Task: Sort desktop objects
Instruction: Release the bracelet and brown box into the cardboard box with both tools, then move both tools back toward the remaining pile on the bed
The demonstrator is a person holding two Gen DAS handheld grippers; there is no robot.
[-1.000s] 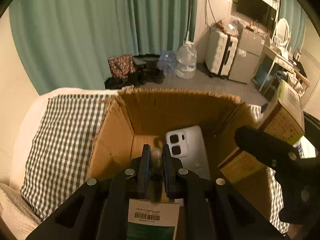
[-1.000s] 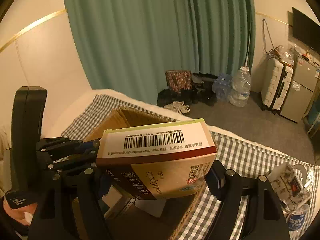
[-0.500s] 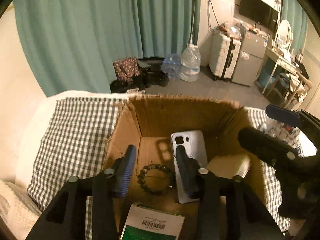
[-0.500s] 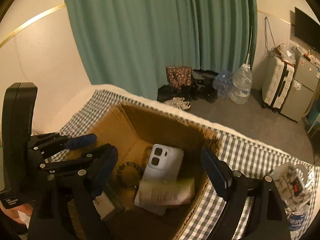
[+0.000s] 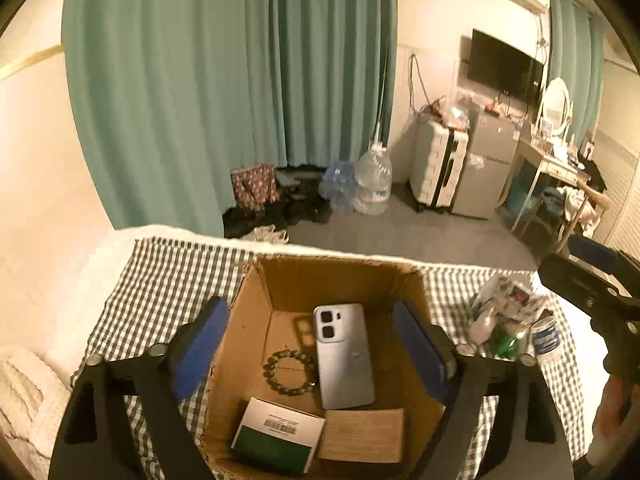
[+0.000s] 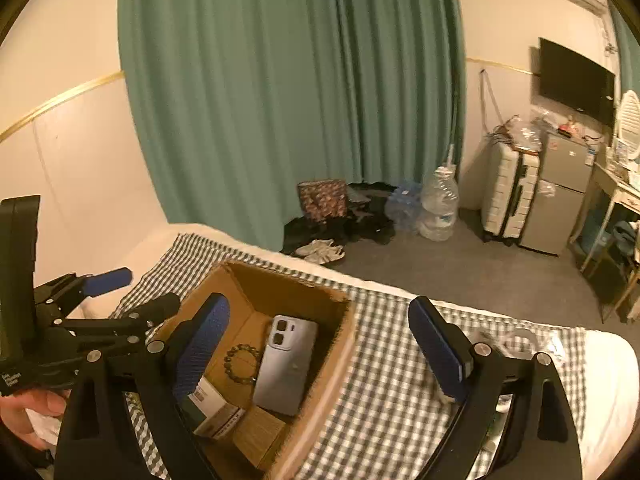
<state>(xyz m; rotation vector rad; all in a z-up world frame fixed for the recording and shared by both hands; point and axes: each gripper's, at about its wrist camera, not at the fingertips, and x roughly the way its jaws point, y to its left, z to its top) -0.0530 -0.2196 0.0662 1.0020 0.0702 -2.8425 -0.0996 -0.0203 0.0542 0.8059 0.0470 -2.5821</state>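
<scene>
An open cardboard box (image 5: 256,308) stands on a green checked cloth. Inside lie a grey phone (image 5: 344,354), a dark bead bracelet (image 5: 290,372), a green-and-white carton (image 5: 276,434) and a tan medicine box (image 5: 362,434). My left gripper (image 5: 310,346) hovers above the box, its jaws opening wide with nothing held. My right gripper (image 6: 320,346) hangs over the box's right rim (image 6: 340,364), jaws also opening and empty. The phone (image 6: 286,364) and the bracelet (image 6: 240,364) show below it. Each gripper appears in the other's view: the right gripper (image 5: 576,264), the left gripper (image 6: 132,294).
A clear plastic bag of small bottles (image 5: 508,320) and a water bottle (image 5: 546,340) sit on the cloth right of the box. A white blanket (image 5: 24,392) lies at the left. Beyond the bed edge are shoes, water jugs (image 5: 372,188) and a suitcase (image 5: 438,168).
My left gripper opened and let go of the bracelet, which now lies in the box. My right gripper released the tan medicine box into the box. Both grippers rose and pulled back.
</scene>
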